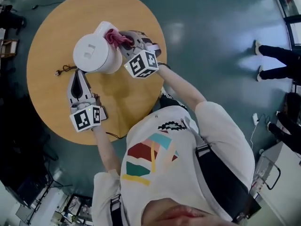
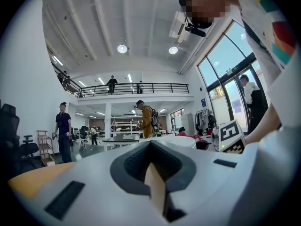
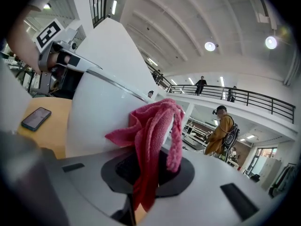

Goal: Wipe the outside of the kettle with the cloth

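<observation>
A round wooden tabletop [image 1: 47,93] is seen from above, with a white kettle [image 1: 94,53] standing upright on its far half. The right tongs [image 1: 123,40] are held at the kettle's far right side, and in the right gripper view they [image 3: 141,187] are closed on a pink cloth [image 3: 153,140], which bunches out beyond the tips. The cloth [image 1: 115,37] is laid against the outer wall of the kettle [image 3: 103,88], near its upper edge. The left tongs [image 1: 80,75] are pointed at the kettle's near side, just beside it; contact cannot be made out. In the left gripper view they [image 2: 153,166] are shown closed, with nothing between them. A dark phone [image 3: 35,118] lies flat on the tabletop, and a thin cable [image 1: 66,70] is trailed beside the kettle's left.
</observation>
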### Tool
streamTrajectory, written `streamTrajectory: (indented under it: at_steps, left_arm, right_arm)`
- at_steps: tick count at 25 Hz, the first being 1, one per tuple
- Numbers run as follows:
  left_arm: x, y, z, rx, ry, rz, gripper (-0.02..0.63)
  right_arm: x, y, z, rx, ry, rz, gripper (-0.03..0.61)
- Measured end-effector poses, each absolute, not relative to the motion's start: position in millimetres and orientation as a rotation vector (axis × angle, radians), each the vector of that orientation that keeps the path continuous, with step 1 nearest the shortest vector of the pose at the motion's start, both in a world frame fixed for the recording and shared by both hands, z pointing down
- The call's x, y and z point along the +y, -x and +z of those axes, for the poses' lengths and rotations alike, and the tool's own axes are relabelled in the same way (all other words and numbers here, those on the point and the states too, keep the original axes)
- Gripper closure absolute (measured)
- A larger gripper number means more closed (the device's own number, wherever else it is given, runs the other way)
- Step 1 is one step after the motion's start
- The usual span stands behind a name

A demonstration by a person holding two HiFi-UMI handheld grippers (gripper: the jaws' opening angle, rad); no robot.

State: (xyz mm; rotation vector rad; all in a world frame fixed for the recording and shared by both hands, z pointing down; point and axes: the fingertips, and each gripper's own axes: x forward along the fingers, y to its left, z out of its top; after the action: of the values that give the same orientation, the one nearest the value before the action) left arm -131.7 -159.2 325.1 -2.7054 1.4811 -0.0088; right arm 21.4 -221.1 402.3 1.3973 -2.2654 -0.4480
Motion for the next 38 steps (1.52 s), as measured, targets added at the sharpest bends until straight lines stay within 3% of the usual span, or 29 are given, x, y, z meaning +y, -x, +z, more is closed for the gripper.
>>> streamTrajectory:
  at_steps: [9, 24, 38]
  left_arm:
    - [-158.5, 117.2, 323.8, 1.473, 2.708, 0.001, 0.572]
    - [-158.6, 134.8, 322.9, 1.461, 2.708, 0.096, 0.572]
    - [-164.6, 140.7, 336.5, 1.379, 2.754, 0.1, 0.573]
  right_arm:
    - [-172.7, -35.5, 403.0, -2.32, -1.508, -0.327, 0.54]
    - [-89.6, 70.9, 452.5, -2.538, -1.524, -0.06, 0.54]
    - [-129.8, 160.5, 524.8, -2.472, -1.319, -0.17, 0.54]
